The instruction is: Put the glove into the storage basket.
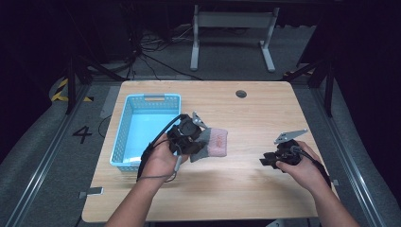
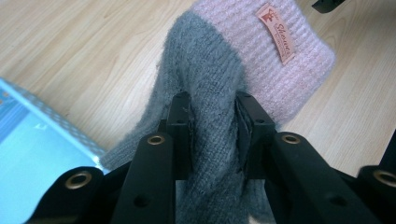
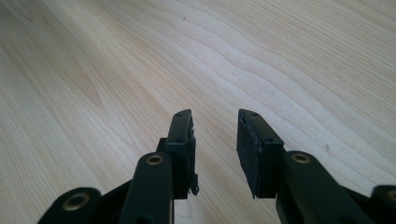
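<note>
Left gripper (image 2: pixel 212 109) jaws clamp sock (image 2: pixel 210 93), toe hidden | right gripper (image 3: pixel 215 135) jaws apart

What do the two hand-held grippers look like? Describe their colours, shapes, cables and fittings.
Both the left gripper and the right gripper are black, each with two flat-padded jaws on arms with brass-ringed holes. A grey three-cornered plate sits on top of each, and a black cable trails back. The forearms are bare.
</note>
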`<state>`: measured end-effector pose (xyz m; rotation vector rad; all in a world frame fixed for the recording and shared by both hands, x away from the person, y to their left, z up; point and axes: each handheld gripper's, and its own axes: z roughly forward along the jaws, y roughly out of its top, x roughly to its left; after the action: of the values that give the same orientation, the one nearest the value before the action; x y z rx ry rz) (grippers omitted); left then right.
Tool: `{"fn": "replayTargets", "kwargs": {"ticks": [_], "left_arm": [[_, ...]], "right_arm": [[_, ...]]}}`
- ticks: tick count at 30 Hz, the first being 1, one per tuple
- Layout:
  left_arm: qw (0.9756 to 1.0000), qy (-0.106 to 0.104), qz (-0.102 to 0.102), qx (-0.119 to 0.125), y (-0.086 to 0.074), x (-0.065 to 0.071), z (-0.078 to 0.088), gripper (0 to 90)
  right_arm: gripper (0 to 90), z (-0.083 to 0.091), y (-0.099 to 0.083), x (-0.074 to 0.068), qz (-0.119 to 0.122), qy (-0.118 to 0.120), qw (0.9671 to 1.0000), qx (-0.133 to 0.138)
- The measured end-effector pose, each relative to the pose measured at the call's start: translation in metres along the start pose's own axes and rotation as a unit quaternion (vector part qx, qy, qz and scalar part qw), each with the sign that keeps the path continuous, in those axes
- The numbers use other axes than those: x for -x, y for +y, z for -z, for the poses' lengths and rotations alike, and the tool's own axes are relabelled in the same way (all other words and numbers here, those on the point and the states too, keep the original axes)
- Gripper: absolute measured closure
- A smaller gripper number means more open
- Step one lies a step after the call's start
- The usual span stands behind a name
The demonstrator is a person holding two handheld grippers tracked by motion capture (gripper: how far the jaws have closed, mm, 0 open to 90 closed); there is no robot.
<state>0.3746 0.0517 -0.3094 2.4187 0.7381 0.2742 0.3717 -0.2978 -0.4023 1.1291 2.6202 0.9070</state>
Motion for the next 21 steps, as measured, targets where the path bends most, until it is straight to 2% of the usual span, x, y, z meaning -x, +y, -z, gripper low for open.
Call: {"fn": "replayTargets", "kwargs": {"ticks": [13, 15, 17, 18, 19, 21], "left_arm": [[0.9996, 0.022, 0.015, 0.008, -0.016, -0.015, 0.021, 70.7], [0.9992, 0.029, 0.022, 0.013, -0.022, -0.024, 0.03, 70.7], [0.999, 0.035, 0.024, 0.014, -0.024, -0.027, 0.033, 70.7], [0.9987, 0.039, 0.028, 0.014, -0.028, -0.033, 0.038, 70.7], [0.9987, 0.039, 0.028, 0.014, -0.028, -0.033, 0.038, 70.7], [0.9986, 0.042, 0.029, 0.015, -0.035, -0.042, 0.042, 70.6]], "right_arm": [[66.9, -0.002, 0.0, -0.001, 0.002, 0.002, 1.0, -0.003], [66.9, -0.003, 0.0, -0.001, 0.0, 0.002, 1.0, -0.004], [66.9, -0.004, 0.0, -0.001, 0.001, 0.003, 1.0, -0.005], [66.9, -0.004, 0.0, -0.001, 0.001, 0.003, 1.0, -0.005], [66.9, -0.004, 0.0, -0.001, 0.001, 0.003, 1.0, -0.005], [66.9, -0.005, 0.001, -0.002, 0.001, 0.004, 1.0, -0.006]]}}
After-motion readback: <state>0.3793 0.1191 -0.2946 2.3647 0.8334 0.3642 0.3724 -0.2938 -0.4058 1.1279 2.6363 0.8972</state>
